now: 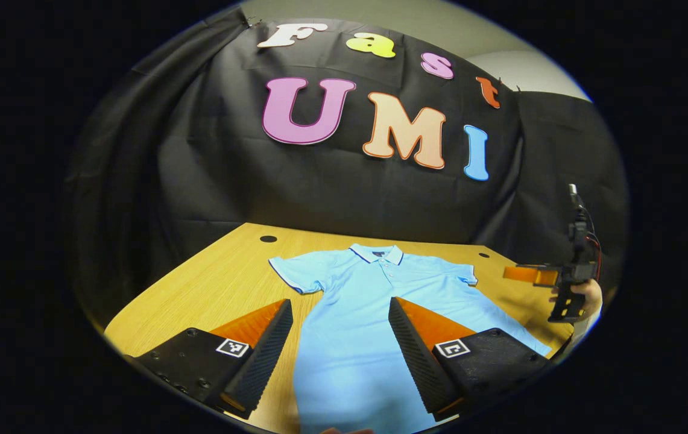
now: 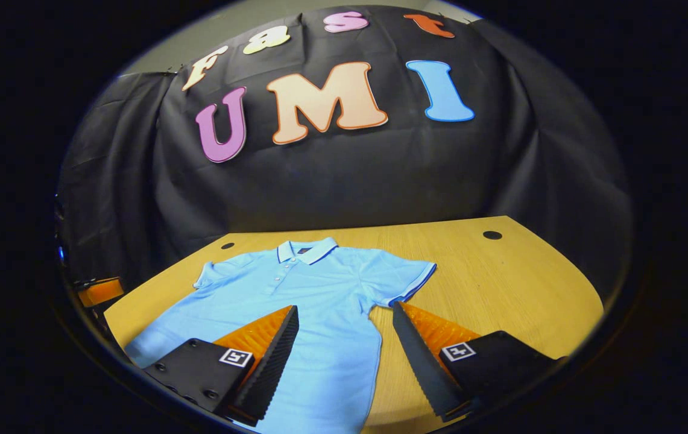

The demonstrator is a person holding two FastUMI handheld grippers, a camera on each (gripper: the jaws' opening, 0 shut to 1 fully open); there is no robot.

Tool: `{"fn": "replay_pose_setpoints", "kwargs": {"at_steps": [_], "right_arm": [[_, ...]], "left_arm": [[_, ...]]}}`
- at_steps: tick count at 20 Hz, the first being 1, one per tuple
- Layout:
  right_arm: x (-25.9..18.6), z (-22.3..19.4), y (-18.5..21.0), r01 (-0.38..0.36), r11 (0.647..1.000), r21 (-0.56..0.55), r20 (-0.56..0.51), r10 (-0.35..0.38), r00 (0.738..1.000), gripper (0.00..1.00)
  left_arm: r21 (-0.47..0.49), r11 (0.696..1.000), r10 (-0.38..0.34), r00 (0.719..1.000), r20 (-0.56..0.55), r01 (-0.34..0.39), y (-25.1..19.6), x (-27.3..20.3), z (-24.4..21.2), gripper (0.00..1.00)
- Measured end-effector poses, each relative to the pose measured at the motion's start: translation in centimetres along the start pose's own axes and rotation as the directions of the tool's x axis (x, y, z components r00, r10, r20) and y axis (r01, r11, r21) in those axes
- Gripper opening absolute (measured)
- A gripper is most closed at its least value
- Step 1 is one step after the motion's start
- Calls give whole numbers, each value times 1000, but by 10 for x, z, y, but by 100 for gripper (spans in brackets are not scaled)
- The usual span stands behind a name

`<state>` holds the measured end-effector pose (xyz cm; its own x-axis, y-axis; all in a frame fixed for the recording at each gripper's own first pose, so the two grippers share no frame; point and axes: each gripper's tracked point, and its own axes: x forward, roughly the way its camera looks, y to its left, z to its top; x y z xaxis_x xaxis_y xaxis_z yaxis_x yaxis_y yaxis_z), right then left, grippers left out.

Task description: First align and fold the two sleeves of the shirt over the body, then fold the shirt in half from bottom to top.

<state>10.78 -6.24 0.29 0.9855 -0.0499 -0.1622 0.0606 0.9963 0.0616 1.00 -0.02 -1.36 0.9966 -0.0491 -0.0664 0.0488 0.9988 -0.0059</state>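
Light blue polo shirt (image 1: 374, 301) lies flat, face up on the wooden bench (image 1: 211, 283), collar toward the black cloth wall, both short sleeves spread out – nothing folded yet. Left gripper (image 1: 340, 322) hovers over the shirt's lower body, jaws wide apart, holding nothing. Right gripper (image 2: 344, 328) hangs above the shirt's side near one sleeve – jaws spread, empty; it also shows in a hand (image 1: 588, 298) at the bench's far right edge
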Motion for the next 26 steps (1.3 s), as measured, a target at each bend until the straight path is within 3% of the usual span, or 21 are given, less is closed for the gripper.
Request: {"fn": "replay_pose_setpoints", "kwargs": {"at_steps": [4,9,11,12,17,20,21,23,26], "right_arm": [[57,16,-33,85,995,-57,-73,-89,993,98],[116,1,-64,146,989,-10,-182,-145,972,94],[133,-14,-76,176,984,-13,-222,-175,959,97],[140,-19,-81,189,982,-16,-233,-187,954,94],[158,-43,-96,220,975,14,-288,-207,935,97],[163,-44,-100,227,974,9,-284,-215,934,98],[164,-45,-100,228,974,7,-283,-217,934,94],[166,-46,-102,241,970,-21,-276,-237,932,98],[167,-47,-98,233,972,-33,-268,-233,935,88]], "left_arm": [[29,1000,7,1000,3,-7,8,-1,2,95],[22,999,-49,998,-30,49,-3,5,-8,95],[5,998,-66,996,-59,67,-5,11,-16,96],[-3,997,-72,995,-69,72,-5,13,-18,96],[-20,999,-46,992,-115,44,12,25,-35,96],[-34,999,-28,989,-142,23,21,33,-43,96],[-41,999,-31,988,-154,25,21,34,-47,96],[-56,998,-40,984,-172,31,20,36,-53,95],[-63,997,-43,983,-176,32,20,38,-54,95]]}}
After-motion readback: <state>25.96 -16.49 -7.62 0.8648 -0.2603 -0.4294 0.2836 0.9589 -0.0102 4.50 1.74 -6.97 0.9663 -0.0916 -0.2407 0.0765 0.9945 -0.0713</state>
